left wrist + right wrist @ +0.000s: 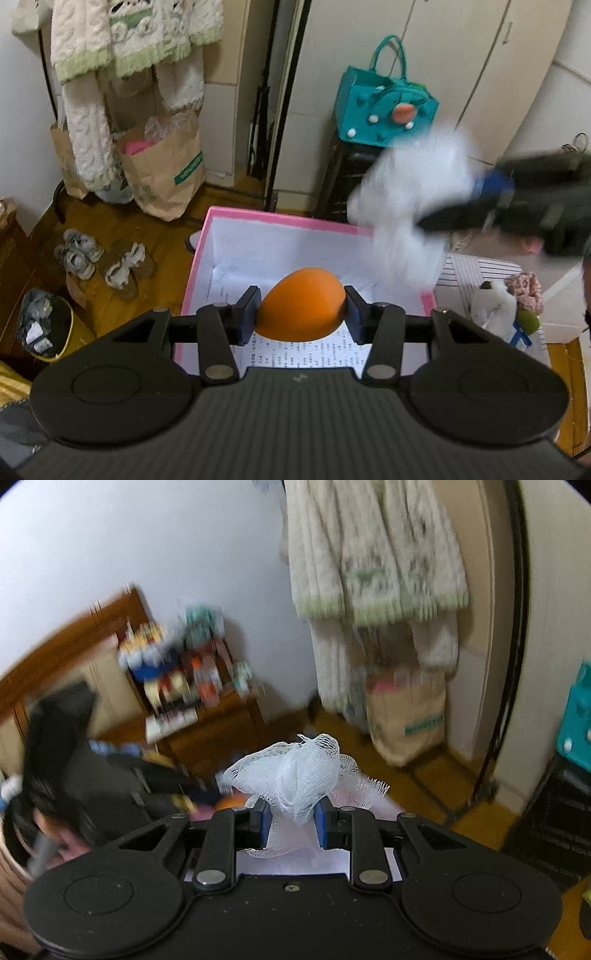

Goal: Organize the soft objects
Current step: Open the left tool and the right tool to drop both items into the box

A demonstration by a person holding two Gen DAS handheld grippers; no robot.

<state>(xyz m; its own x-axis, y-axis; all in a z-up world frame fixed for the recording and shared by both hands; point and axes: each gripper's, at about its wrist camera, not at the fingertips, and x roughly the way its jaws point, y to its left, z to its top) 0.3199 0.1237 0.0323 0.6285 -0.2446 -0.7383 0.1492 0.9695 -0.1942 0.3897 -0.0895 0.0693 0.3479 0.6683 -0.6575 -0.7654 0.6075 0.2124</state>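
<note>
Here the left gripper point(301, 308) pinches an orange ball point(301, 304) over the pink box point(280, 218), while the right gripper point(291, 821) clamps a white mesh puff point(295, 771) above its far corner, so either could land outside it if let go early.

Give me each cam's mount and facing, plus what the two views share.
Left wrist: sits on the left tool, looking forward and down along its fingers at the orange ball it grips, over the pink box; the right tool shows blurred at right.
Right wrist: sits on the right tool, looking forward and down at the white mesh puff it grips, wall and cabinet beyond; the left tool shows blurred at left.
Shared: both tools, puff, ball, paper bag, hanging robe.
</note>
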